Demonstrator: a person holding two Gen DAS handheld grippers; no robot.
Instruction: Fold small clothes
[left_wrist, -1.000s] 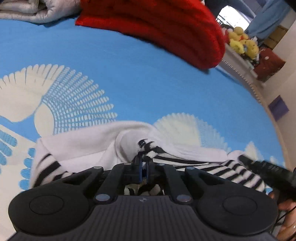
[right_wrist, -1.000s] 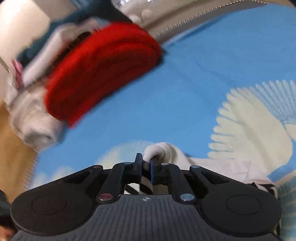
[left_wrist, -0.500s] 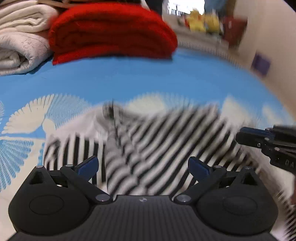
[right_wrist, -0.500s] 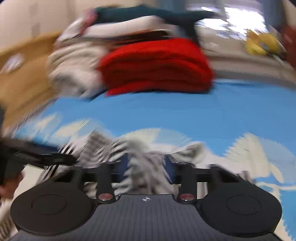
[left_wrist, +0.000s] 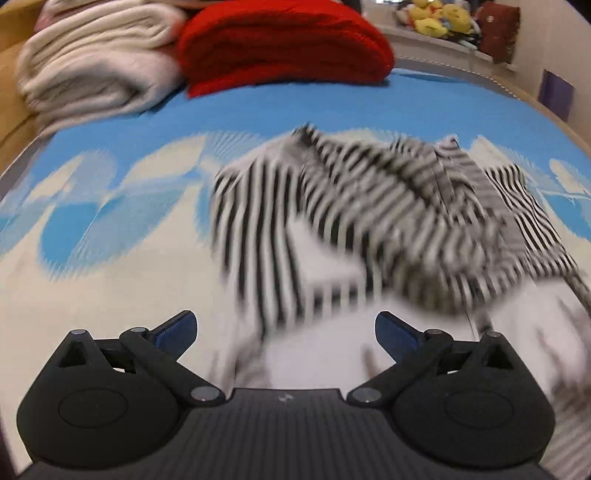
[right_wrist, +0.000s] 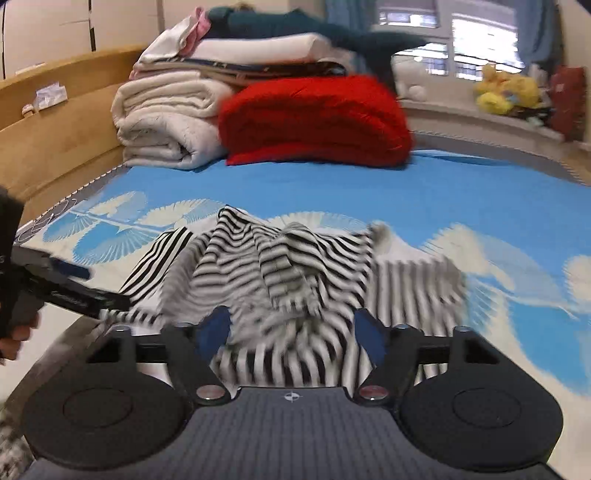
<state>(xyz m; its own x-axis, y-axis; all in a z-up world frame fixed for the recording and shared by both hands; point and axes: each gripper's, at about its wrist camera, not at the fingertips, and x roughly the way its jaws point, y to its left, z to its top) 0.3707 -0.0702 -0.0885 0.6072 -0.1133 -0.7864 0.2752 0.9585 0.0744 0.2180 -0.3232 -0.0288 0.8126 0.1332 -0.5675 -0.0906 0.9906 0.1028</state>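
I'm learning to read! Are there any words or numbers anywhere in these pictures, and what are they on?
No words or numbers can be read here.
left tongs: pale lettering on the black bar, too blurred to read.
right tongs: only a small round mark on the body, no letters.
striped top: just stripes, no print.

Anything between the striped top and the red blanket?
No, only bare blue bedspread. The right wrist view shows it best: the striped top lies crumpled in front and the red blanket sits behind it, with a clear blue strip separating them.
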